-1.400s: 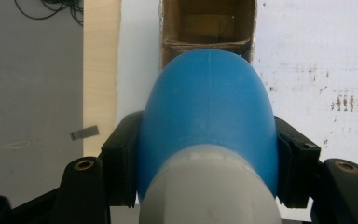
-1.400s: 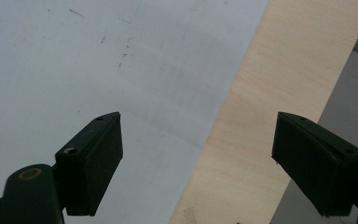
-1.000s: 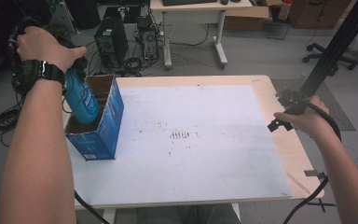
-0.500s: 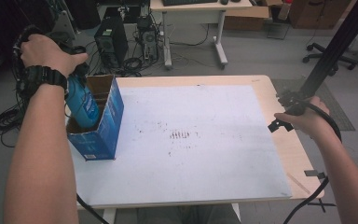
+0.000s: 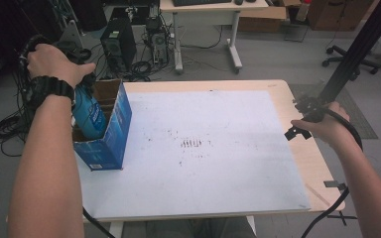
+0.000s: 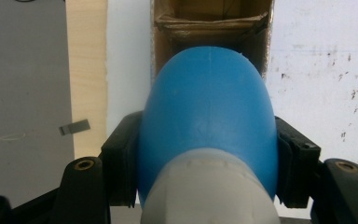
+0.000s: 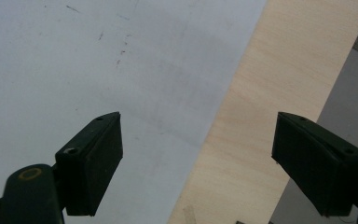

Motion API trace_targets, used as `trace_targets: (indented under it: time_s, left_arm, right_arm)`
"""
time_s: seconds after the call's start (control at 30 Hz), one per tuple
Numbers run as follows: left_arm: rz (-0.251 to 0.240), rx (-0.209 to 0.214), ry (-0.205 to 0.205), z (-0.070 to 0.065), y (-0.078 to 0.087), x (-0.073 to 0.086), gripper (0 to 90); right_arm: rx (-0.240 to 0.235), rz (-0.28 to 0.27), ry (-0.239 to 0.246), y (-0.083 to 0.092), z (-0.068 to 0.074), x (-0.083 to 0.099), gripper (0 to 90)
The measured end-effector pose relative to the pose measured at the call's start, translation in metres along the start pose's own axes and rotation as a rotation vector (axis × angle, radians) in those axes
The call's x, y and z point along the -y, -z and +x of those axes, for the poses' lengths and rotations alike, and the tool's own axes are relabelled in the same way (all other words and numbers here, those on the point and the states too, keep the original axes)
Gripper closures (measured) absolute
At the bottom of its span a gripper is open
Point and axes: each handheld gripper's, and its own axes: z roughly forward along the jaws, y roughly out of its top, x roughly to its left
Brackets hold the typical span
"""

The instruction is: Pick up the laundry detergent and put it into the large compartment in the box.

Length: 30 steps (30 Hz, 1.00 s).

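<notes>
Left gripper (image 6: 207, 196) stays clamped on the blue bottle (image 5: 88, 113), which has barely moved over the cardboard box (image 5: 110, 144). So it's basically parked mid-insert. Right gripper (image 7: 196, 163) sits wide apart, holding nothing.

Left gripper (image 6: 207, 184) clamps a blue bottle (image 6: 207, 116) between its black jaws, above an open cardboard box (image 6: 209, 18) on the white-covered worktop (image 6: 321, 70).

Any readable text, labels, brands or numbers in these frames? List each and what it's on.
None legible.
Blue bottle: pale label print, too blurred to read.
Blue cardboard box: small white label near its bottom corner, too small to read.
White sheet on the table: dark smudges and a row of short strokes, not letters.
</notes>
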Motion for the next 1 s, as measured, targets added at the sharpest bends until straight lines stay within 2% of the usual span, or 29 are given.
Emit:
trace_targets:
  time_s: [1.0]
  left_arm:
    - [0.054,0.008,-0.025,-0.006,-0.03,-0.003,37.5]
  right_arm:
    - [0.005,0.008,-0.005,-0.001,-0.002,0.002,16.4]
